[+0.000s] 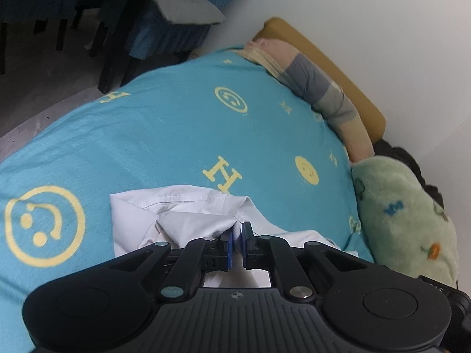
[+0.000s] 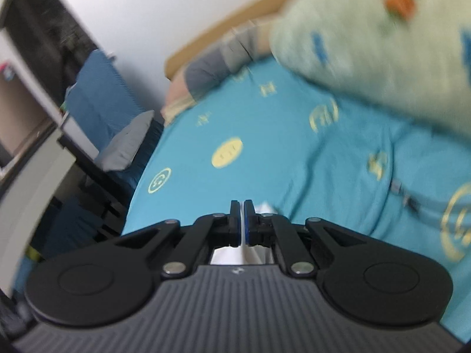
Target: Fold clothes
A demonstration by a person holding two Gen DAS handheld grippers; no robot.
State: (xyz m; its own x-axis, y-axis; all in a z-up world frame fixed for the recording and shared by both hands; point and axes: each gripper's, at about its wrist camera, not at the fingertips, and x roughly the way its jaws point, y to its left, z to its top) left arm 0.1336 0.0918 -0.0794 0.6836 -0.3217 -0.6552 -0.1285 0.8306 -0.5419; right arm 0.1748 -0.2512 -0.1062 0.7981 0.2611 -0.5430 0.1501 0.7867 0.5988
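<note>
A white shirt (image 1: 176, 214) lies crumpled on the teal bed sheet (image 1: 147, 132), its collar edge facing away from me. My left gripper (image 1: 238, 231) is shut on a fold of the white shirt near its right side. In the right wrist view, my right gripper (image 2: 243, 209) is shut on a thin piece of the white shirt (image 2: 265, 207); white cloth shows between and under the fingers. Most of the shirt is hidden under that gripper's body. The right view is blurred by motion.
A green fleece blanket (image 1: 403, 214) lies at the right of the bed, large in the right wrist view (image 2: 382, 44). A striped pillow (image 1: 318, 88) lies along the tan headboard (image 1: 323, 67) by the wall. Dark chairs (image 1: 123, 29) and floor lie beyond the bed's left edge.
</note>
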